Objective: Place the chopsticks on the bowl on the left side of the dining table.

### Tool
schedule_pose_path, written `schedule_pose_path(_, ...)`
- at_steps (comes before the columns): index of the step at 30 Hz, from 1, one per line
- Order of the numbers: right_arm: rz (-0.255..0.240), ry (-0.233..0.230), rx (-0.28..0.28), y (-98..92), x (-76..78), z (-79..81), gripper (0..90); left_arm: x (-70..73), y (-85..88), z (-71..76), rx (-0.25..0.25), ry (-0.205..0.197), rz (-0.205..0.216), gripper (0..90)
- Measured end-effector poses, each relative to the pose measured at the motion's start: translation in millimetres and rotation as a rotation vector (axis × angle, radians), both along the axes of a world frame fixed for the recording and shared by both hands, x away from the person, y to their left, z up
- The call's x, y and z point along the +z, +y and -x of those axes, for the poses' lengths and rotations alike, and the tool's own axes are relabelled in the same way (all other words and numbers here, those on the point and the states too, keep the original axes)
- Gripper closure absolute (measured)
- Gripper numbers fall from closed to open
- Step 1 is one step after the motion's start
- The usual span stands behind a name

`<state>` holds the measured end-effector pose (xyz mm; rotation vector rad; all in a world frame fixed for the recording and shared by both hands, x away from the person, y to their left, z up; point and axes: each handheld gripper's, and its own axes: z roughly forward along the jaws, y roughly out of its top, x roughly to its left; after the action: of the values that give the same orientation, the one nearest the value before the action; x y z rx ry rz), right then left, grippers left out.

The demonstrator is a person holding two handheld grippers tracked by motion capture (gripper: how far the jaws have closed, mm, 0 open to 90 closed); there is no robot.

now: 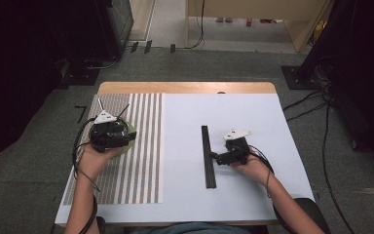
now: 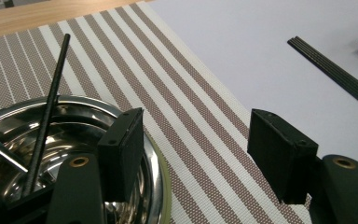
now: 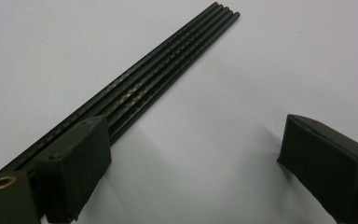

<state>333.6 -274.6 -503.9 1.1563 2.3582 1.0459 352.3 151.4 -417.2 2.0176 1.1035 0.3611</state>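
Moving thin black rods (image 1: pixel 208 156) one at a time from the bundle on the white table sheet (image 1: pixel 253 195) into the shiny round steel bowl (image 2: pixel 81 123) on the brown-and-white striped woven mat (image 2: pixel 177 93), by the look of it. Left gripper (image 2: pixel 193 158) at the bowl, jaws well apart and nothing between them; one pad over the bowl's rim, the other out over the mat. One black rod (image 2: pixel 46 114) and a silvery stick (image 2: pixel 0 150) leaning inside the bowl, just beyond the inner pad. Drop looks done, so likely between rods. Right gripper (image 3: pixel 193 163) low over the sheet, jaws wide, gripping nothing; remaining rods lying side by side, touching, running past the outer side of one pad, not between the pads. Next: shift sideways to straddle the nearest rod, close on that single rod, lift clear of its neighbours.
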Motion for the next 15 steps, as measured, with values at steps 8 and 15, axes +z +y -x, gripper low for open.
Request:
schedule_pose_path(8, 0.0, -0.001, 0.0, 0.0, 0.0, 0.0, 8.3, -1.4, -16.6, 1.7, -0.042, 0.001, -0.013, 36.8)
schedule_pose_path(15, 0.0, 0.0, 0.0, 0.1, 0.1, 0.1, 8.3, -2.8, -28.8, 3.1, -0.054, -0.011, -0.021, 36.3)
